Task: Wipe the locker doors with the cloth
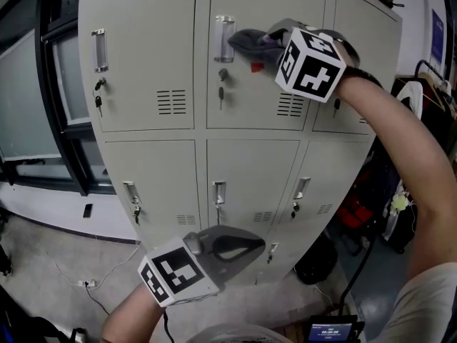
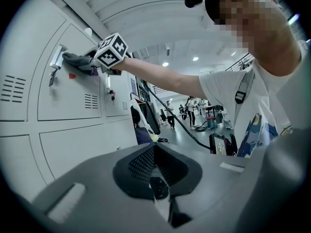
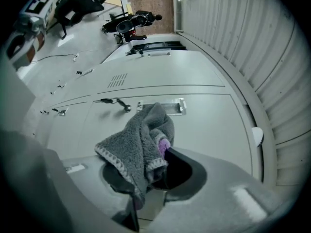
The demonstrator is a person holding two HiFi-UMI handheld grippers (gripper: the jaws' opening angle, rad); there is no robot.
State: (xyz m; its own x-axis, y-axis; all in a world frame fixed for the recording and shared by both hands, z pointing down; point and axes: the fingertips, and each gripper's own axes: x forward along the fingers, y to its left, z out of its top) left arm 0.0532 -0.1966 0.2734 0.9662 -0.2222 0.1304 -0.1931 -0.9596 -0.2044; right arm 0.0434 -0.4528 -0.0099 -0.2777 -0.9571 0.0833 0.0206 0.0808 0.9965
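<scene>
We are pressing the grey cloth (image 1: 246,43) against the top middle locker door (image 1: 257,116), and we are taking that door's clear handle (image 1: 223,38) as our marker. The cloth is lying just right of the handle and touching it. The right gripper (image 1: 265,40) is clamping the cloth. In the right gripper view its jaws are pinching a bunched fold of the cloth (image 3: 138,147), a bit of purple is showing at the pinch, and the loose end is reaching toward the handle (image 3: 167,107). The marker cube (image 1: 310,61) of this gripper is sitting farther right of the handle, and our bare forearm is stretching away down and to the right.

Just below the handle a key (image 1: 221,91) is hanging in the lock. A small red mark (image 1: 257,67) is showing below and right of the handle, just under the cloth.

We are holding the left gripper (image 1: 239,247) well below the handle, in front of the lower row of doors. In the left gripper view its jaws are resting closed against each other with nothing between them. That view is looking up past the left gripper (image 2: 156,178) at the cloth (image 2: 77,59) beside the handle (image 2: 57,57).
</scene>
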